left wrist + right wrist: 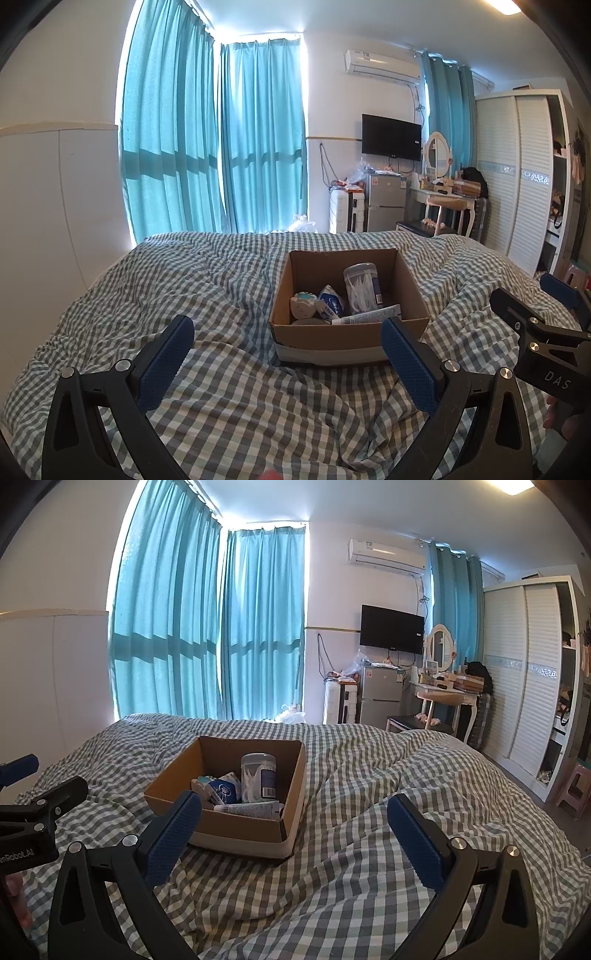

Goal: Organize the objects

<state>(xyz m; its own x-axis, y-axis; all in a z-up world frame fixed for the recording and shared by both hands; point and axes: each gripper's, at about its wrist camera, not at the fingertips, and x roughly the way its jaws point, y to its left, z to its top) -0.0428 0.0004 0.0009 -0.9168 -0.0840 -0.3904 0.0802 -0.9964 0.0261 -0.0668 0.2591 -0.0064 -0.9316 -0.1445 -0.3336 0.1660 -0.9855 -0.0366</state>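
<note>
Both grippers, left gripper and right gripper, hover spread and empty; cardboard box at one o'clock already holds the toiletries, so sorting looks done, nothing loose on the quilt

the left gripper is held level and low, its two black arms spread wide and the blue ribbed pads facing each other across a broad gap with nothing between them. the right gripper shows the same pose, pads far apart and empty. each appears at the edge of the other's view, side by side and near one another. a bit of a hand grips behind the right tool; fingertips show behind the left.
</note>
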